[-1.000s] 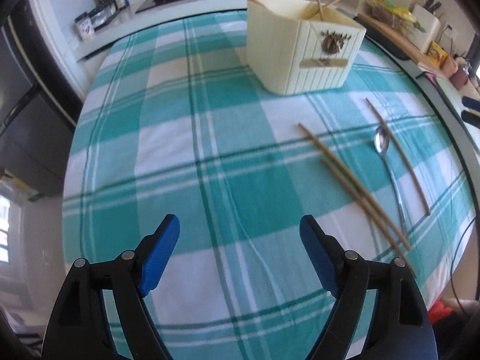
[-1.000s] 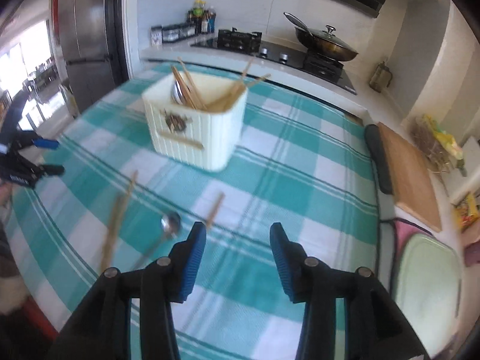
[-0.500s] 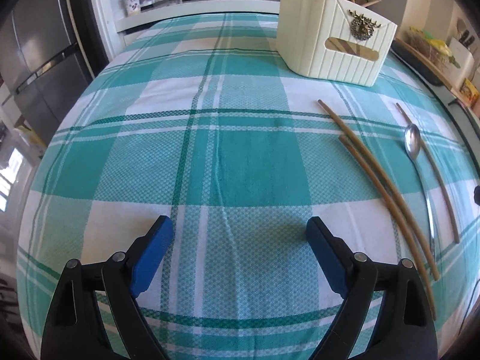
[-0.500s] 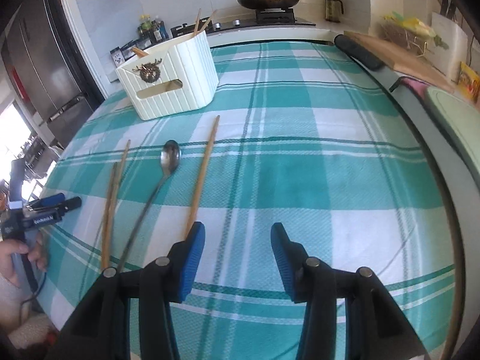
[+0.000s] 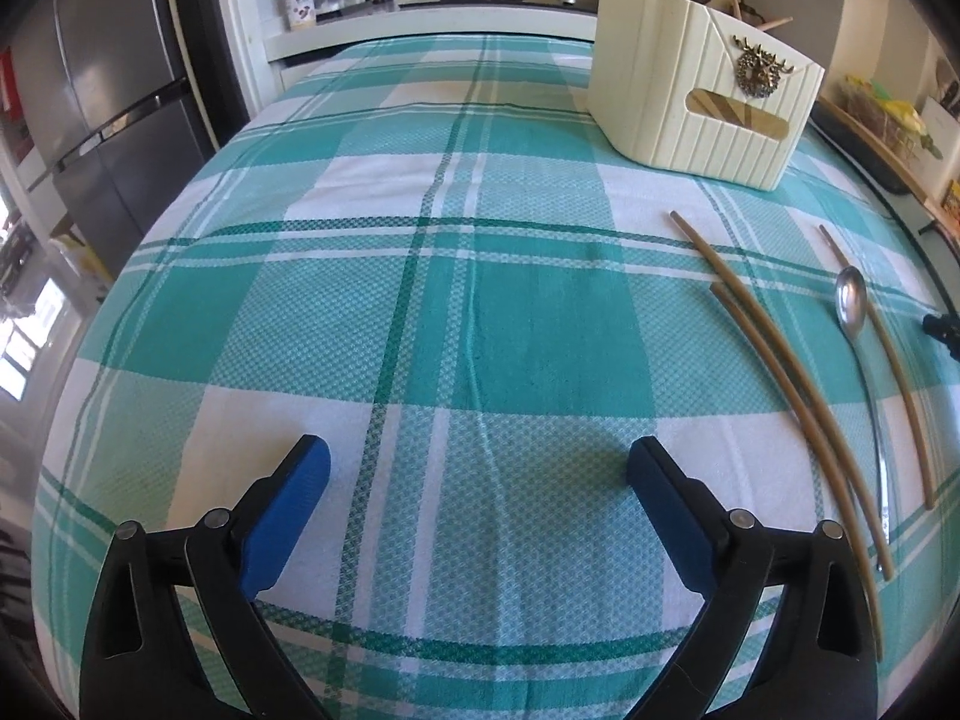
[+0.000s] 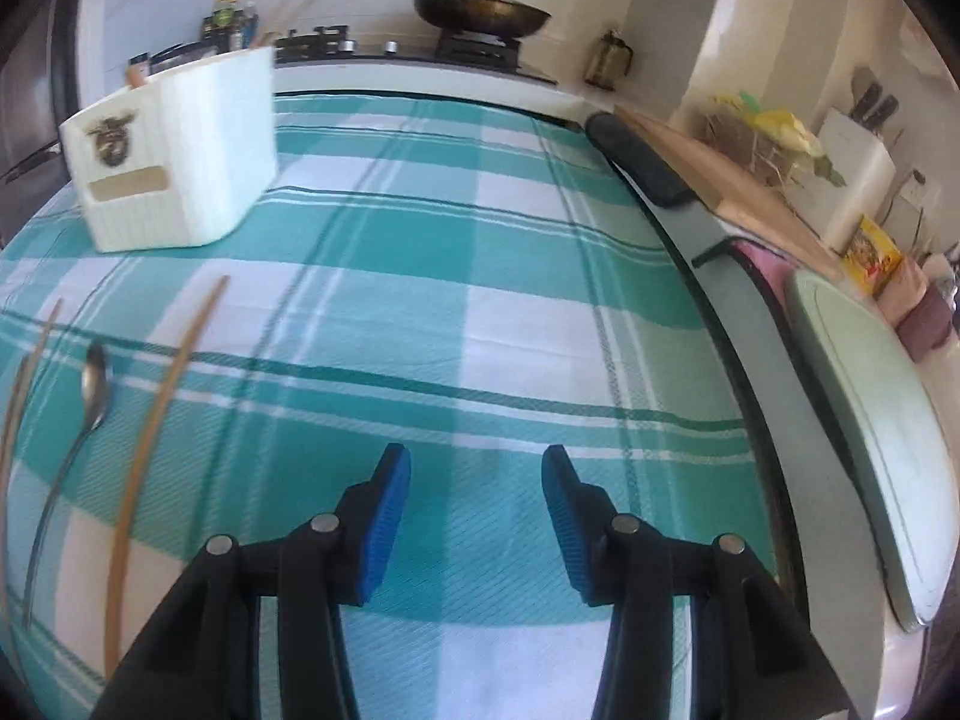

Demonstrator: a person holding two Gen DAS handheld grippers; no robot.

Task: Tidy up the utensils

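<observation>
A: Done so far?
B: Some chopsticks already standing in caddy [image 5: 690,102].

A: Left?
B: Three chopsticks [image 5: 774,372] and spoon [image 5: 851,306] lying loose on bench [image 5: 420,300].

A: Claws?
B: Left claw [image 5: 480,468] opening wide, empty. Right claw [image 6: 476,480] half-open, empty.

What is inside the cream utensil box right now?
Wooden sticks poke above the rim of the cream box, at least three, apparently chopsticks; its front slot shows something wood-coloured behind it. The walls cover the rest, so any other contents cannot be seen.
</observation>
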